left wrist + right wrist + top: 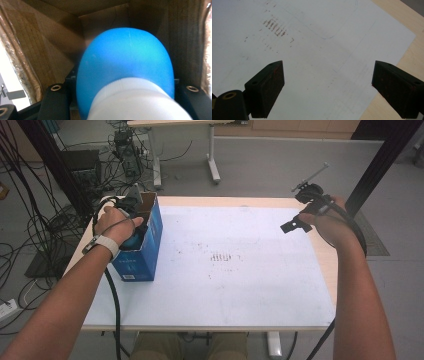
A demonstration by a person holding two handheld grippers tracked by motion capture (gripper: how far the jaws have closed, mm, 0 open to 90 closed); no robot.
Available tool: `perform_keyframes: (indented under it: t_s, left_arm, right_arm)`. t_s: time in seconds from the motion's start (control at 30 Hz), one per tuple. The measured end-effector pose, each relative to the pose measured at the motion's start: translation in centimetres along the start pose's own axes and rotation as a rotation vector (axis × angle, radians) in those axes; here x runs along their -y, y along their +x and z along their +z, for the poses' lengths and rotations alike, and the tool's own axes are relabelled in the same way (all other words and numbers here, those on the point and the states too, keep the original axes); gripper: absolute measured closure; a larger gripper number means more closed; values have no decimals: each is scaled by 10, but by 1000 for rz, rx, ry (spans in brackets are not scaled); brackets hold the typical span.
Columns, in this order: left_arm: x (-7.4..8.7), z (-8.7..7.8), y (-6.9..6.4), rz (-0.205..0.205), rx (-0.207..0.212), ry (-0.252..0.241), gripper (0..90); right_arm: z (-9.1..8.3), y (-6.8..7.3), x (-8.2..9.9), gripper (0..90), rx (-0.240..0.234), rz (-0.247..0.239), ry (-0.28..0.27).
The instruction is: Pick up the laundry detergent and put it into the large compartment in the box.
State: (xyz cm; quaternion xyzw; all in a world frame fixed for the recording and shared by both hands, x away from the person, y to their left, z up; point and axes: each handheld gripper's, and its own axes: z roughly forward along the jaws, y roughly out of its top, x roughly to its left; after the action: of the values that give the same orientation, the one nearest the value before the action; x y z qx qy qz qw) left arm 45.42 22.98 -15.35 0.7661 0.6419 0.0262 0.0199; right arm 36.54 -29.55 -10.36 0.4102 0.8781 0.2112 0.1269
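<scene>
Now we see the left tool [131, 222] clamped on a blue ball [125, 67] inside the box [150, 237] on the counter [240, 290]. It seems soft and light (maybe slippery), so hold it around the middle. Our right tool [328, 90] is open, holding nothing.

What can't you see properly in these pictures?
- Blue thing held by the left gripper: in the left gripper view it is close and blurred, so what it is stays unclear; in the high view the hand covers most of it.
- Bottom of the blue box: hidden behind the blue thing in the left gripper view.
- Print on the box label: too small in the high view.
- Right gripper: its body is cut off by the bottom edge.
</scene>
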Motion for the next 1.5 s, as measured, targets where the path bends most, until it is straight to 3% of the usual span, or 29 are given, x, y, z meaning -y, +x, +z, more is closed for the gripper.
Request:
perform_keyframes:
  t_s: [0.97, 1.17, 1.5]
  left_arm:
    - [1, 0, 3, -12, 7, -7, 387]
    - [2, 0, 7, -29, 12, -9, 297]
    - [4, -1, 8, -30, 10, -22, 280]
  right_arm:
    - [2, 0, 2, 109, -3, 1, 4]
    - [2, 0, 1, 109, -7, -2, 5]
    - [4, 1, 0, 109, -14, -4, 10]
